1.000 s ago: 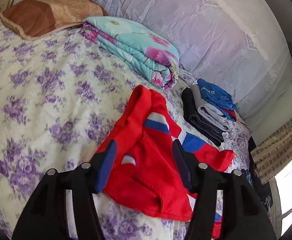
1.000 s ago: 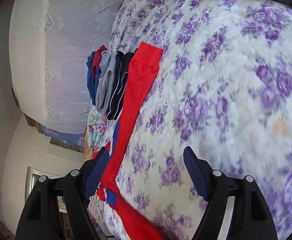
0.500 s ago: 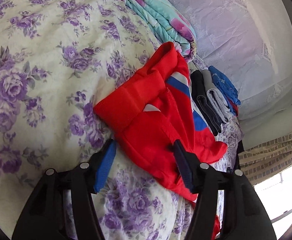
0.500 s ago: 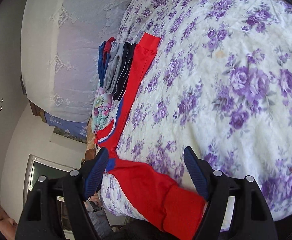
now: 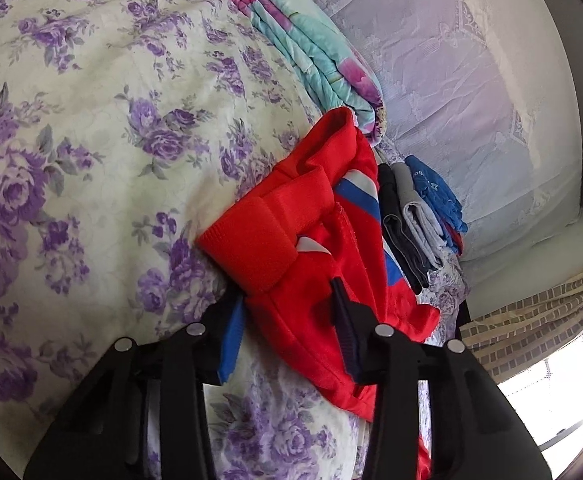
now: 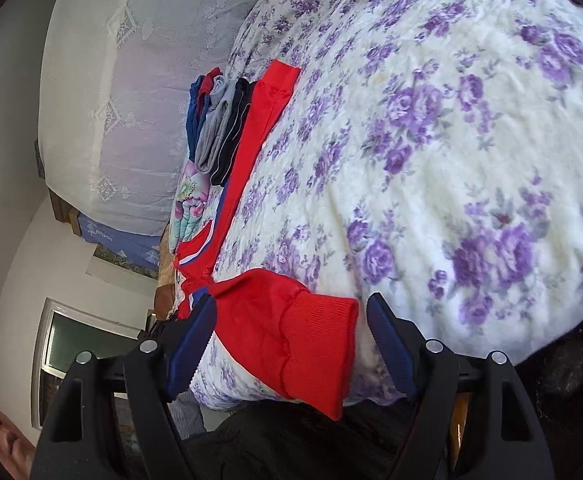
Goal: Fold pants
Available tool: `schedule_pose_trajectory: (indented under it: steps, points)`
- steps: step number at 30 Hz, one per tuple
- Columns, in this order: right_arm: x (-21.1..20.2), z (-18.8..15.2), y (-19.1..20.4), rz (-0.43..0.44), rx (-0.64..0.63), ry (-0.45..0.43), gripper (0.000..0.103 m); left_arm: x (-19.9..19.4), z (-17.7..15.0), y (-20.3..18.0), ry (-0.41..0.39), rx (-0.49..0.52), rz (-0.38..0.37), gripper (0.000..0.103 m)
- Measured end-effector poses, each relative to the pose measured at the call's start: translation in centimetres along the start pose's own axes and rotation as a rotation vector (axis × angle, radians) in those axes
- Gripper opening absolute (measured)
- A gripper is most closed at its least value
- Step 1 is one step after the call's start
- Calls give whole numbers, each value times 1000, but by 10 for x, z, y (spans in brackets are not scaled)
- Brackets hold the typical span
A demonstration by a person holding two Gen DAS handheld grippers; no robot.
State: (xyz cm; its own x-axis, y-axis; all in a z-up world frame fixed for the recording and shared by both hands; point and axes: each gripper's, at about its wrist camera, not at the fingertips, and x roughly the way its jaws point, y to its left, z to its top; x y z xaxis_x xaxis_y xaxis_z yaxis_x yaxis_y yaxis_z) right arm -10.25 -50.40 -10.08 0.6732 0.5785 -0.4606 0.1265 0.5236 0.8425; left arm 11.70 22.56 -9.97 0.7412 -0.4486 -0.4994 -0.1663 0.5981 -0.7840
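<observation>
Both tools have dropped closer to the red pants (image 5: 311, 248) since a second ago. Left tool (image 5: 287, 336) is closing, its jaws astride the bunched waistband end, pads not visibly pressing. Right tool (image 6: 291, 344) hangs released, jaws wide around a ribbed cuff at the bed (image 6: 471, 140) edge. Folded clothes (image 5: 415, 216) and a floral quilt (image 5: 311, 48) lie along the bed's far edge.
</observation>
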Motion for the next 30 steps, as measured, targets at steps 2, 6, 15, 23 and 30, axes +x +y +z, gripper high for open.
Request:
schedule_pose_trajectory:
  steps: [2,6,15,23,30]
  points:
    - [0,-5,-4,-1,-4,5,78,0,-1,-1,-4,6,4,40]
    - [19,-13,-8,20,-25,28,74,-1,-1,-1,-1,4,0,38]
    - [35,-9,-4,9,-87,20,15,-1,0,-2,32,-1,16,32]
    - [39,69,53,-54,-248,-52,7,-8,14,-30,63,55,33,20]
    - [42,175,164,-42,-468,-206,6,-37,44,-93,-19,117,-49,19]
